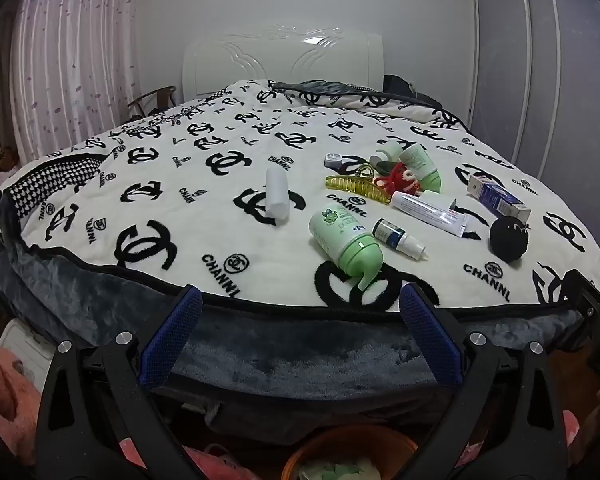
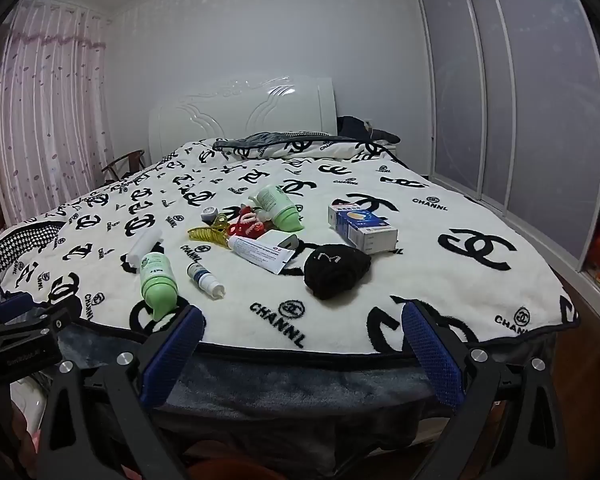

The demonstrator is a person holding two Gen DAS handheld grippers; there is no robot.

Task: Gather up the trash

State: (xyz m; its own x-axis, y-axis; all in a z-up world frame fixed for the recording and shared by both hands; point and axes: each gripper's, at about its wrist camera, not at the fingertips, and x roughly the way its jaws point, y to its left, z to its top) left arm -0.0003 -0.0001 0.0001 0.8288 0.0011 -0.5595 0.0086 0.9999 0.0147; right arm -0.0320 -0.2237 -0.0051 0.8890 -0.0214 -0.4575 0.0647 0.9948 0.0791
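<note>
Loose items lie on a white bed blanket (image 1: 204, 184) with black logos. Nearest the foot edge are a green bottle (image 1: 346, 240) (image 2: 158, 280) and a small dropper bottle (image 1: 398, 238) (image 2: 205, 276). Behind them lie a white tube (image 1: 430, 213) (image 2: 260, 253), a yellow hair claw (image 1: 356, 187) (image 2: 212, 233), a white roll (image 1: 277, 196) (image 2: 142, 244), a blue-white box (image 1: 498, 196) (image 2: 362, 226), a black cloth lump (image 1: 508, 238) (image 2: 336, 270) and a second green bottle (image 1: 420, 168) (image 2: 280, 208). My left gripper (image 1: 300, 344) hangs open before the bed's foot. My right gripper (image 2: 300, 354) is open there too, holding nothing.
An orange bin (image 1: 348, 456) with pale green scraps sits on the floor below the left gripper. A white headboard (image 2: 240, 116) stands at the far end, sliding wardrobe doors (image 2: 512, 88) on the right, a curtain (image 1: 76, 64) and a wooden chair (image 2: 124, 166) on the left.
</note>
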